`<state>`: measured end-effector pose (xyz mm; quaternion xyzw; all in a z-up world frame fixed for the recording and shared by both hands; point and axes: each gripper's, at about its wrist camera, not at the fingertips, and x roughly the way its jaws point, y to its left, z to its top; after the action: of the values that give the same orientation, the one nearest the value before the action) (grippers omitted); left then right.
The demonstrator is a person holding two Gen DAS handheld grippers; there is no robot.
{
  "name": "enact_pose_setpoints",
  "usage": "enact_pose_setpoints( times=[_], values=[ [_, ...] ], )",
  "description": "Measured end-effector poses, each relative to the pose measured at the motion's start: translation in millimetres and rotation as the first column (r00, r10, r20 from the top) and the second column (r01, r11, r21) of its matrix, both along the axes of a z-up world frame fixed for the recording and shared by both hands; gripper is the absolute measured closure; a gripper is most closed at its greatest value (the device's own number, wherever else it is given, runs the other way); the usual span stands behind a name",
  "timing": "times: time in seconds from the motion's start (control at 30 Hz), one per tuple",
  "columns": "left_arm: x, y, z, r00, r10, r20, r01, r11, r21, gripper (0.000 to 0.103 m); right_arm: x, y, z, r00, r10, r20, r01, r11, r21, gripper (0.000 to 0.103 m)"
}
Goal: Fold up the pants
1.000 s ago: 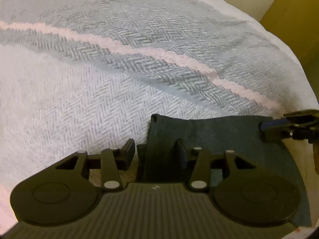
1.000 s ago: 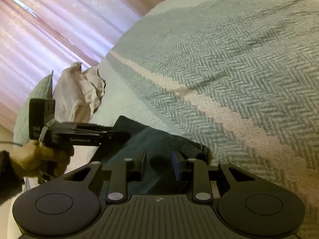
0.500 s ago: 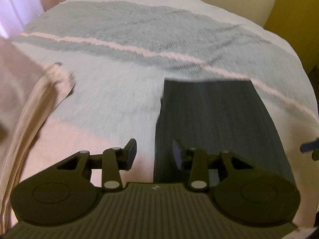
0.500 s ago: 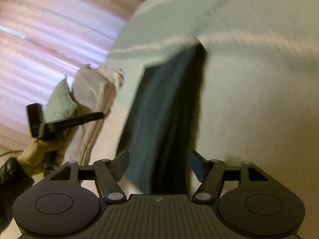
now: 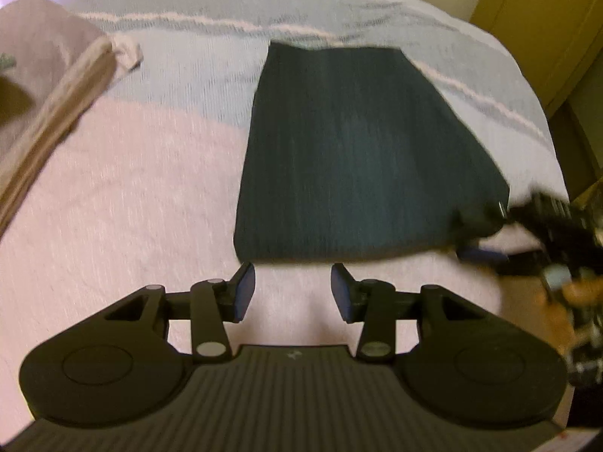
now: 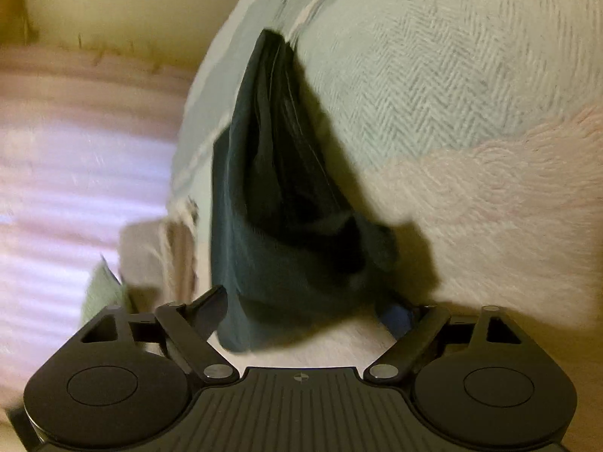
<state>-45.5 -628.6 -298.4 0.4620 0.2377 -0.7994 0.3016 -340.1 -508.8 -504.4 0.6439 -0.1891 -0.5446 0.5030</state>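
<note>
The dark teal pants (image 5: 361,150) lie folded in a flat rectangle on the bedspread (image 5: 196,56). My left gripper (image 5: 292,286) hovers just short of their near edge, its jaws opening a little with nothing between them. In the left wrist view my right gripper (image 5: 476,237) shows blurred at the pants' near right corner. Seen from the right wrist, the pants (image 6: 271,196) run away from me edge-on. Their near end sits between the wide jaws of my right gripper (image 6: 303,303), which are closing. The blue pad (image 6: 397,318) stands clear of the cloth.
A beige garment (image 5: 56,86) lies bunched at the far left of the bed. Pink fleece (image 5: 124,207) covers the near part. A yellow wardrobe (image 5: 546,19) stands beyond the bed's right side. In the right wrist view, a pale curtain (image 6: 75,158) and a green pillow (image 6: 101,290) sit left.
Both grippers have drawn back along the pants toward the near end. My left gripper has come off the cloth edge. My right gripper has rolled and spread its jaws. The pants now lie flat.
</note>
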Motion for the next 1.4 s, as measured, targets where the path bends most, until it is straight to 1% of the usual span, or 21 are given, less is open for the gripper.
enact_pose_setpoints(
  times=[0.03,0.1,0.13,0.27,0.33,0.4,0.47,0.53,0.6,0.7,0.77,0.83,0.9,1.0,1.03,1.1,1.17,1.23,1.3,1.37,1.4],
  values=[
    [2,3,-4,1.000,-0.001,0.001,0.001,1.000,0.005,0.064,-4,1,-1,1.000,-0.001,0.005,0.001,1.000,0.023,0.066],
    [1,10,-10,1.000,-0.012,0.009,0.012,1.000,0.011,0.064,-16,5,3,1.000,0.021,0.015,-0.022,0.999,0.037,0.078],
    [0,12,-11,1.000,-0.022,0.011,0.022,1.000,0.014,0.064,-21,5,10,0.999,0.039,-0.002,-0.039,0.998,0.040,0.081],
    [-12,20,-2,0.999,-0.049,-0.020,0.049,0.999,0.021,0.064,-71,6,50,0.992,0.116,-0.040,-0.114,0.991,0.064,0.083],
    [-24,22,10,0.996,-0.075,-0.043,0.076,0.997,0.017,0.064,-114,-4,72,0.982,0.174,-0.075,-0.167,0.981,0.094,0.084],
    [-38,25,22,0.992,-0.103,-0.069,0.104,0.995,0.011,0.064,-154,-17,92,0.963,0.222,-0.154,-0.204,0.971,0.126,0.085],
    [-57,26,32,0.986,-0.137,-0.092,0.138,0.990,0.001,0.064,-208,-40,107,0.939,0.270,-0.212,-0.239,0.958,0.159,0.085],
    [-77,28,38,0.978,-0.180,-0.103,0.179,0.984,-0.016,0.064,-253,-70,117,0.899,0.339,-0.277,-0.294,0.936,0.193,0.085],
    [-103,29,42,0.967,-0.235,-0.100,0.232,0.972,-0.040,0.064,-285,-105,118,0.858,0.406,-0.316,-0.349,0.910,0.223,0.085],
    [-141,29,37,0.949,-0.305,-0.074,0.300,0.951,-0.073,0.062,-317,-145,108,0.814,0.461,-0.354,-0.395,0.885,0.245,0.085],
    [-162,25,31,0.941,-0.334,-0.049,0.328,0.939,-0.097,0.062,-334,-167,89,0.805,0.471,-0.361,-0.401,0.880,0.254,0.085],
    [-180,16,22,0.944,-0.329,-0.030,0.324,0.940,-0.105,0.062,-346,-178,70,0.816,0.465,-0.343,-0.385,0.880,0.277,0.083],
    [-191,1,16,0.957,-0.289,-0.028,0.285,0.953,-0.100,0.062,-348,-174,62,0.821,0.449,-0.353,-0.362,0.887,0.288,0.078],
    [-204,-18,9,0.970,-0.243,-0.009,0.240,0.962,-0.127,0.062,-348,-154,72,0.785,0.428,-0.448,-0.317,0.899,0.303,0.062],
    [-209,-20,8,0.966,-0.258,0.005,0.256,0.957,-0.138,0.062,-346,-139,79,0.771,0.410,-0.488,-0.293,0.908,0.300,0.060],
    [-218,-23,4,0.950,-0.309,0.038,0.312,0.938,-0.152,0.062,-338,-113,89,0.764,0.370,-0.528,-0.262,0.927,0.269,0.060],
    [-222,-29,1,0.943,-0.331,0.036,0.333,0.931,-0.147,0.062,-320,-84,100,0.760,0.350,-0.547,-0.273,0.937,0.220,0.060],
    [-227,-40,-8,0.945,-0.326,0.021,0.326,0.936,-0.133,0.062,-288,-62,103,0.738,0.373,-0.562,-0.341,0.925,0.167,0.060],
    [-228,-48,-25,0.950,-0.313,0.014,0.313,0.945,-0.089,0.063,-258,-46,97,0.709,0.410,-0.573,-0.398,0.904,0.155,0.060],
    [-225,-52,-47,0.956,-0.292,0.005,0.292,0.956,-0.035,0.063,-233,-36,82,0.668,0.472,-0.575,-0.462,0.869,0.176,0.060],
    [-222,-51,-56,0.960,-0.281,-0.009,0.280,0.959,-0.031,0.063,-222,-33,74,0.636,0.499,-0.588,-0.471,0.855,0.216,0.059]
  ],
)
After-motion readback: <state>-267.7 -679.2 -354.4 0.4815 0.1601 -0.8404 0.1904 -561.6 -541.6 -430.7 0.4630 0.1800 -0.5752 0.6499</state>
